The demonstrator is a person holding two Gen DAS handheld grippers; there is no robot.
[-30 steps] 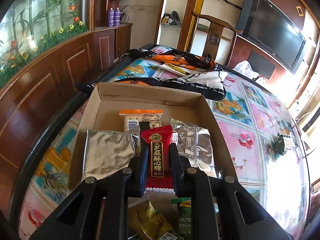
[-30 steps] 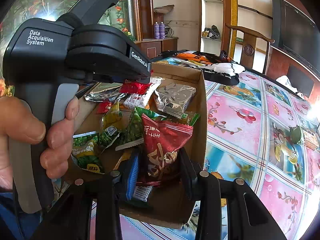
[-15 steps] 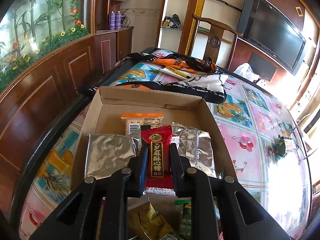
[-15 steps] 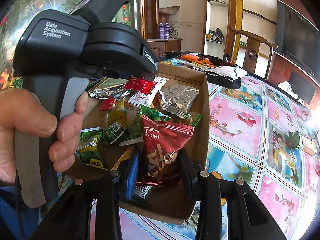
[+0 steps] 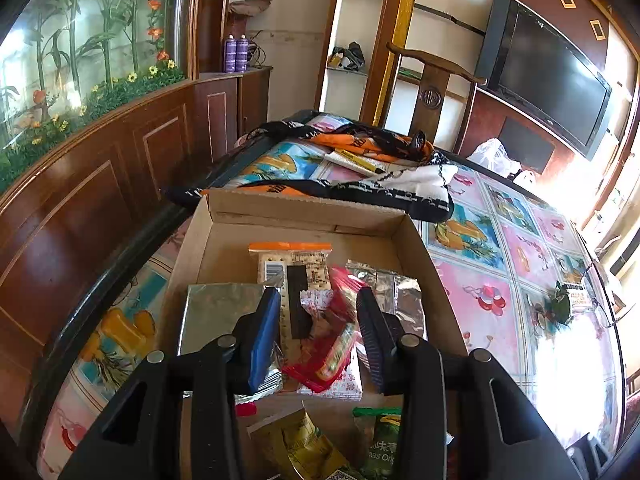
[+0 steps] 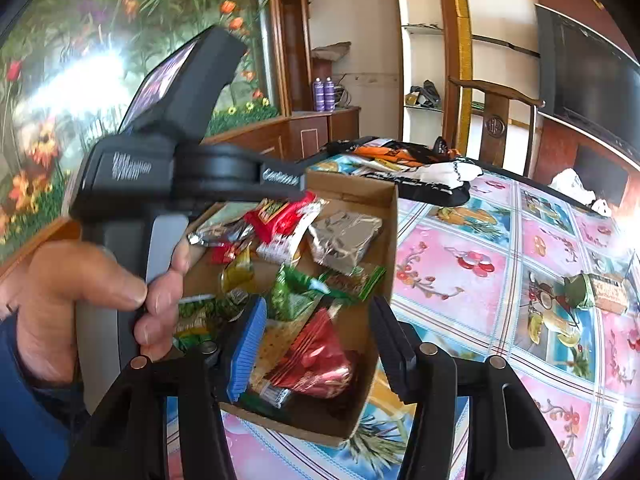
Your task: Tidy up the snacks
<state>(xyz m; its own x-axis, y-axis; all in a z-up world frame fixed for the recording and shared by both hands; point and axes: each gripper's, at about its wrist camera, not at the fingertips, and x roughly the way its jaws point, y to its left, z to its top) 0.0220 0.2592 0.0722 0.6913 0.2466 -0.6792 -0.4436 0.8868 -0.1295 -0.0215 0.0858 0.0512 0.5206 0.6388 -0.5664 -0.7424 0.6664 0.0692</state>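
Two crinkly foil packets (image 5: pixel 218 316) in cardboard box (image 5: pixel 308 210)

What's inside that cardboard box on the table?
The cardboard box holds loose snack packets: two silver foil packs, an orange-topped pack, a red packet and green ones. Packets overlap, so whatever lies beneath them is hidden.
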